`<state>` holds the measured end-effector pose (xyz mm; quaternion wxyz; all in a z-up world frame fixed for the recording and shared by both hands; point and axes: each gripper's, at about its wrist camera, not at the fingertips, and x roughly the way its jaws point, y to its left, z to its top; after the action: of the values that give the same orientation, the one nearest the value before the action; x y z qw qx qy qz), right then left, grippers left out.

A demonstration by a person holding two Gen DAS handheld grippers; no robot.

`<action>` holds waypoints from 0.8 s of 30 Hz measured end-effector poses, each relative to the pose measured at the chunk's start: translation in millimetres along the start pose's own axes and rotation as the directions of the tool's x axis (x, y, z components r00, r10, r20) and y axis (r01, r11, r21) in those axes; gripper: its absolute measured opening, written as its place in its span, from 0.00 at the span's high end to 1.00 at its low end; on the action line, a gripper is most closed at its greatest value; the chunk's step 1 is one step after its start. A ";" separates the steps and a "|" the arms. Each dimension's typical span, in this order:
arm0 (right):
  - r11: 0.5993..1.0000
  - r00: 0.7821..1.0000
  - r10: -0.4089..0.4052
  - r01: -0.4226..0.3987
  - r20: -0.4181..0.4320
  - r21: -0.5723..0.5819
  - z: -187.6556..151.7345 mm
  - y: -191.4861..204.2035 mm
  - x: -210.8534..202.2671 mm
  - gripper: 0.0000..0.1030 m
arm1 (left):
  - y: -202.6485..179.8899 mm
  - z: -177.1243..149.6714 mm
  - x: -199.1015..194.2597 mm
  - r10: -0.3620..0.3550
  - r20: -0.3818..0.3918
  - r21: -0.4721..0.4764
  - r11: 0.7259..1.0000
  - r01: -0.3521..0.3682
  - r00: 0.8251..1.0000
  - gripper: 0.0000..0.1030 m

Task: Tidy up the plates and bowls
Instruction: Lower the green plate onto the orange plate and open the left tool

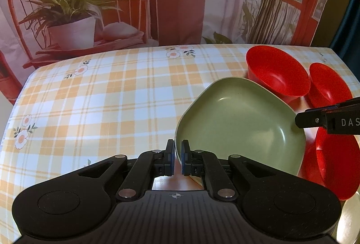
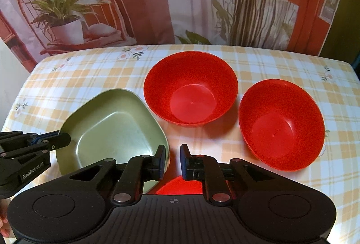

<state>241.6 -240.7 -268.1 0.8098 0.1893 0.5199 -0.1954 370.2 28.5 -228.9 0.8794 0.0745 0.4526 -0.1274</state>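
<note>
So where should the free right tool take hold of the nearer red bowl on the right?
Probably by the near rim of the red bowl, coming from above on its near side. It stands upright and open with a thin flaring wall, so one finger goes inside and one outside. The right tool is open and holds nothing.

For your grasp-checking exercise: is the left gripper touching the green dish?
Touching. In the left wrist view the left gripper has its fingers closed on the rim of the green dish; the right wrist view shows it clamping that rim too.

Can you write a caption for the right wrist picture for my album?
Left tool pinching the rim of a green rounded-square plate, beside two red plastic bowls on a checked tablecloth.
</note>
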 end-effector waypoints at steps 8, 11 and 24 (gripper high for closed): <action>1.000 1.000 0.005 -0.005 -0.010 0.018 -2.5 -0.9 6.1 0.88 | 1.9 0.2 2.9 -0.013 -0.010 -0.002 1.000 0.013 1.000 0.93; 1.000 1.000 0.011 -0.011 -0.009 0.018 -2.7 -0.5 6.0 0.88 | 2.7 0.5 1.2 -0.016 -0.014 -0.010 1.000 0.015 1.000 0.93; 0.996 0.995 0.064 -0.059 0.076 -0.063 -17.9 2.5 -41.5 0.88 | -4.3 -5.8 -51.7 0.008 0.062 -0.055 0.998 -0.004 0.998 0.90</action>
<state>213.2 -224.5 -236.8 0.8404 0.1728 0.4876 -0.1617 335.7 33.9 -190.2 0.8951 0.0478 0.4283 -0.1145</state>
